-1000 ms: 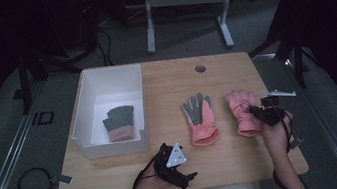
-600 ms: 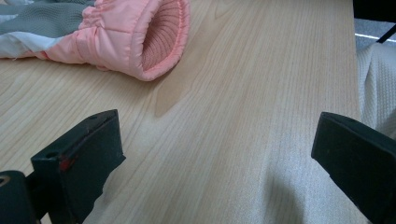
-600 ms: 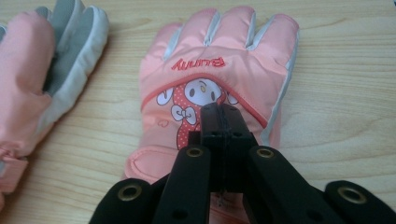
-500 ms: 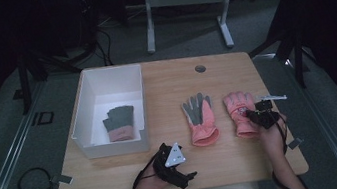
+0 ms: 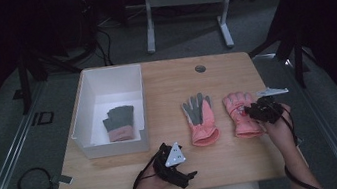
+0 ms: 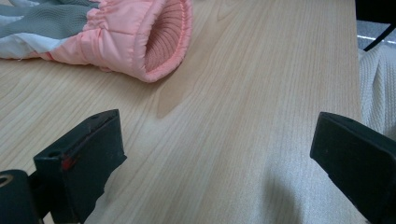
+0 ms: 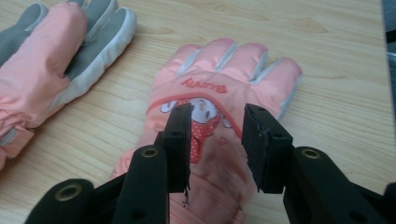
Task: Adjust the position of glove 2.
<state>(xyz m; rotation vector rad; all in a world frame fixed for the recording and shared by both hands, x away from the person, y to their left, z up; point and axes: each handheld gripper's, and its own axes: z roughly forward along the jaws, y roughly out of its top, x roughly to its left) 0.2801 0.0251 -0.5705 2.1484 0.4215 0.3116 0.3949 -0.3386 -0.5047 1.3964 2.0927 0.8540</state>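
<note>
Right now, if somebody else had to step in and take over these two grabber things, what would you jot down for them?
Right gripper: over the back of the pink glove with the cartoon print, jaws just been opening, nothing pinched.
Left gripper: open, resting at the near table edge, nothing in it.
Second pink glove lies palm up beside the first.
A grey glove already lies in the white box.
Left, probably: both pink gloves, perhaps into the box.

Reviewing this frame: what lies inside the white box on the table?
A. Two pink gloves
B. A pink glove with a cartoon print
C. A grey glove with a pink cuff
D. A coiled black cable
C. In the high view the white box holds a grey glove with a pink cuff, while both pink gloves lie outside it on the table top.
</note>
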